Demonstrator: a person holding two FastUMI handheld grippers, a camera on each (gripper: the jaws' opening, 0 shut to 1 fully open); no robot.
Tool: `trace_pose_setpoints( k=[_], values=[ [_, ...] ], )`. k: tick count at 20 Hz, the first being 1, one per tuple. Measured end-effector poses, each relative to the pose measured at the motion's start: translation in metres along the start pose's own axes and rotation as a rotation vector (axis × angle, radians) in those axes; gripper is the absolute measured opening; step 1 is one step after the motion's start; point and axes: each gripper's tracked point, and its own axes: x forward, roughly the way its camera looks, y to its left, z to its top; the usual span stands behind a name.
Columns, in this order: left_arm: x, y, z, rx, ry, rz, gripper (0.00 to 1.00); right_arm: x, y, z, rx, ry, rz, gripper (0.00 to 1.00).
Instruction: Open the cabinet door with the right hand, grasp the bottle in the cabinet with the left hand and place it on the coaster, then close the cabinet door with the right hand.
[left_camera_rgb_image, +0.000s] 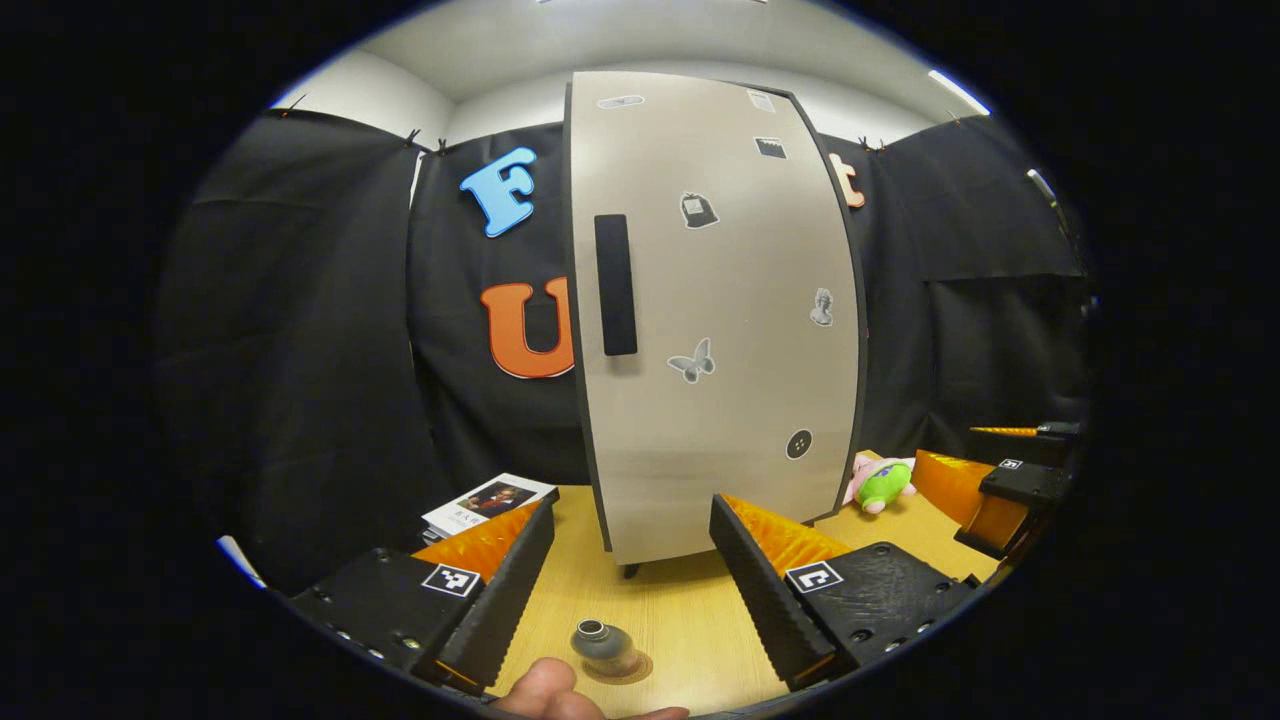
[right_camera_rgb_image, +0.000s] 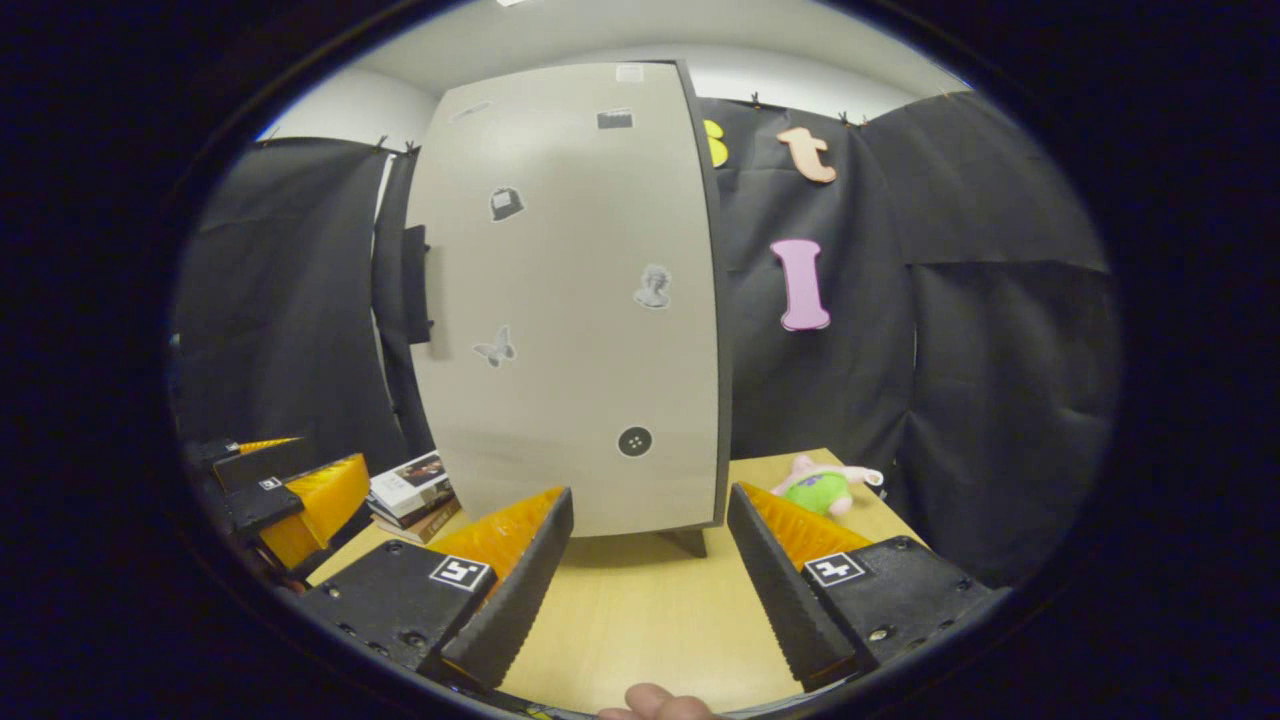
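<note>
The beige cabinet (left_camera_rgb_image: 715, 300) stands on the wooden table (left_camera_rgb_image: 680, 600) with its door closed flat and its dark handle (left_camera_rgb_image: 615, 285) on the left side. A small dark bottle (left_camera_rgb_image: 603, 645) stands upright on a round brown coaster (left_camera_rgb_image: 632, 668), close in front of the cabinet and between my left gripper's fingers, which do not touch it. My left gripper (left_camera_rgb_image: 632, 515) is open. In the right gripper view, my right gripper (right_camera_rgb_image: 650, 500) is open and empty, facing the cabinet (right_camera_rgb_image: 570, 300) a short way off; the handle (right_camera_rgb_image: 415, 285) sits at the door's left edge.
A stack of books (left_camera_rgb_image: 490, 500) lies left of the cabinet and a green and pink plush toy (left_camera_rgb_image: 880, 483) lies to its right. The other gripper (left_camera_rgb_image: 1010, 480) shows at the far right of the left gripper view. Black cloth walls surround the table.
</note>
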Motion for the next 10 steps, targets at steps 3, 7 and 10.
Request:
trace_pose_setpoints(
  k=[3, 7, 10],
  values=[
    [-0.002, -0.01, 0.005, 0.007, -0.015, -0.023, 0.95, -0.004, 0.009, 0.018, -0.015, -0.034, 0.037, 0.99],
    [-0.001, -0.011, 0.008, -0.024, -0.024, -0.036, 0.95, -0.007, 0.003, 0.03, -0.025, -0.04, 0.037, 0.94],
    [0.001, -0.008, 0.01, -0.042, -0.03, -0.033, 0.95, -0.007, 0.002, 0.032, -0.038, -0.04, 0.035, 0.99]
  ],
)
